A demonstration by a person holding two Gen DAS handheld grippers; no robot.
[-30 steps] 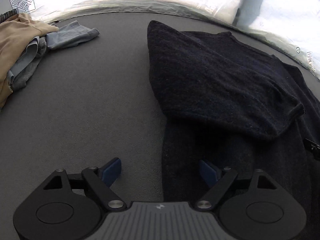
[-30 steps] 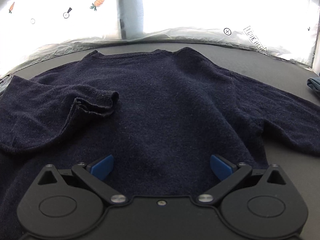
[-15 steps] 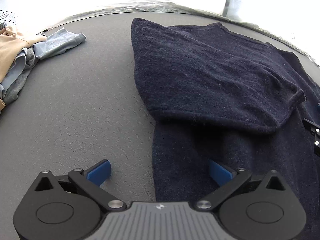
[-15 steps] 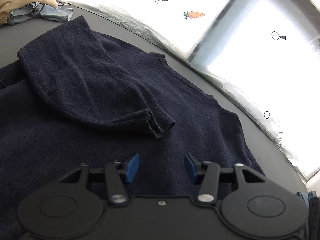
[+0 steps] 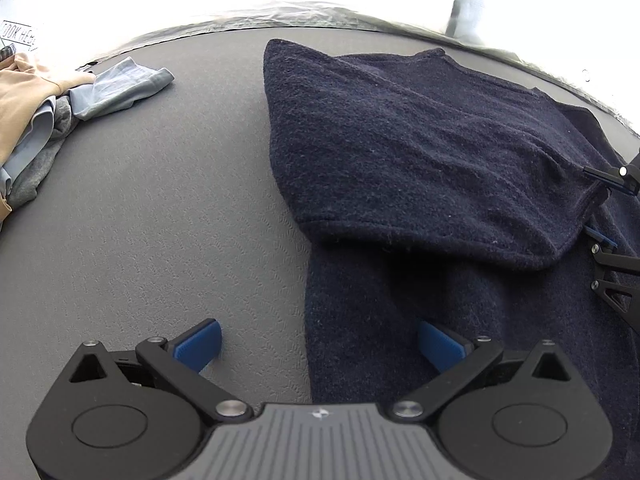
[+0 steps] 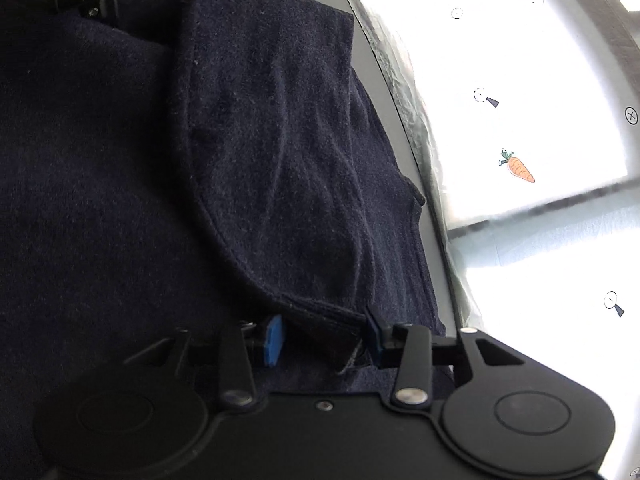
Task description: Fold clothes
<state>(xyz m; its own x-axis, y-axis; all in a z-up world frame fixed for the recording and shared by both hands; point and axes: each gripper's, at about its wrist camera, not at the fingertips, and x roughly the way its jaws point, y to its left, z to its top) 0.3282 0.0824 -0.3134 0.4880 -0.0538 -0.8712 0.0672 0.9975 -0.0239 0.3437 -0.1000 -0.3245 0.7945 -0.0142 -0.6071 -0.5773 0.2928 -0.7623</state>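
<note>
Right hand-held gripper (image 6: pixel 320 338): jaws closing around the cuff (image 6: pixel 320 320) of the folded-over sleeve (image 6: pixel 280 152). Cuff sits between the two blue pads (image 6: pixel 273 340), far pad right against the fabric; near pad close beside it, contact hard to judge. Rolled well over on its side, so the worktop edge runs up the picture.

Left hand-held gripper (image 5: pixel 318 344): jaws spread as wide as they go, gripping nothing. One pad over the bare grey worktop (image 5: pixel 160 220), the other over the side edge of the navy sweater (image 5: pixel 400 320), with that edge running up between them.

Sweater spread flat on the worktop, sleeve laid back across the body, cuff end at the right hand-held gripper, seen at the right edge of the left view.

Farther out, at the left edge of the worktop, a heap of clothes (image 5: pixel 40 112) in tan, pale blue and grey. Beyond the worktop, a bright white cloth with a carrot print (image 6: pixel 518 168).
</note>
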